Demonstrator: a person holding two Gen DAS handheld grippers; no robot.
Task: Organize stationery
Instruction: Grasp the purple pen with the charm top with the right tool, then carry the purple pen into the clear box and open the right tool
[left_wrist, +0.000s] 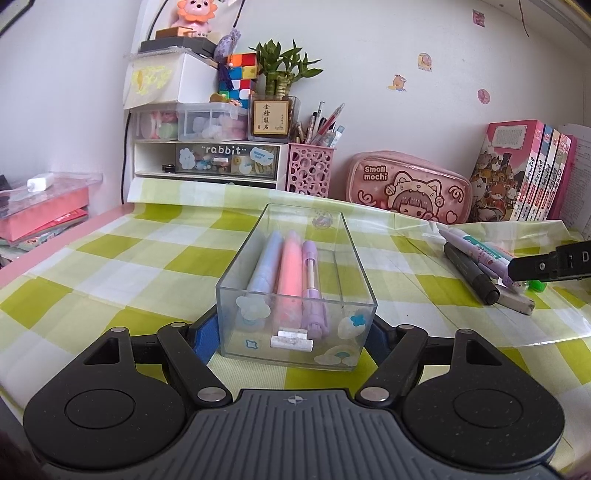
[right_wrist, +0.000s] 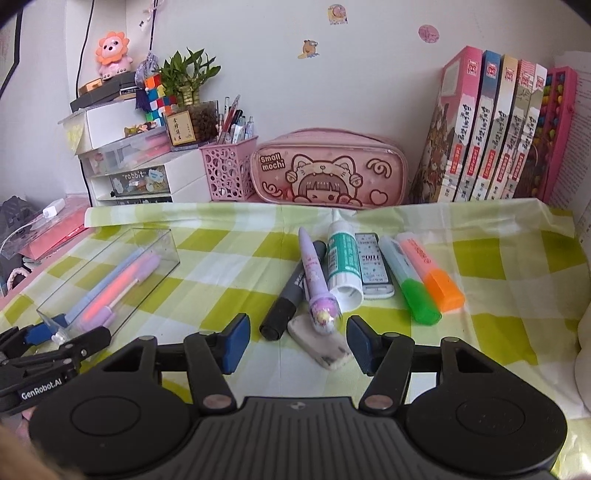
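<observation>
The left gripper (left_wrist: 295, 332) had its jaws closed against the two long walls of a clear box (left_wrist: 236, 273), which stood on the green-checked table (left_wrist: 110, 266). Inside the box three pens lay side by side: a blue pen (left_wrist: 263, 264), a pink pen (left_wrist: 291, 269) and a lilac pen (left_wrist: 311, 273), with a small white eraser (left_wrist: 291, 343) at the near end.

The right gripper (right_wrist: 297, 341) hovered low over the loose stationery, its jaws about half open with nothing clamped; no earlier frame was available for comparison. A worn white eraser (right_wrist: 321, 345) lay on the table between the blue pads, apparently untouched, though contact could not be ruled out. A purple pen (right_wrist: 317, 284) rested with its capped end on that eraser, just beside a black marker (right_wrist: 286, 299).

To the right of these lay a green-and-white glue tube (right_wrist: 341, 262), a white correction tape (right_wrist: 373, 266), a green highlighter (right_wrist: 410, 284) and an orange highlighter (right_wrist: 432, 275), all close together. The clear box stood well apart from this group, on the left in the right wrist view.

Against the wall stood a pink pencil case (right_wrist: 328, 170), a pink pen holder (right_wrist: 229, 170) and a row of books (right_wrist: 491, 125).
</observation>
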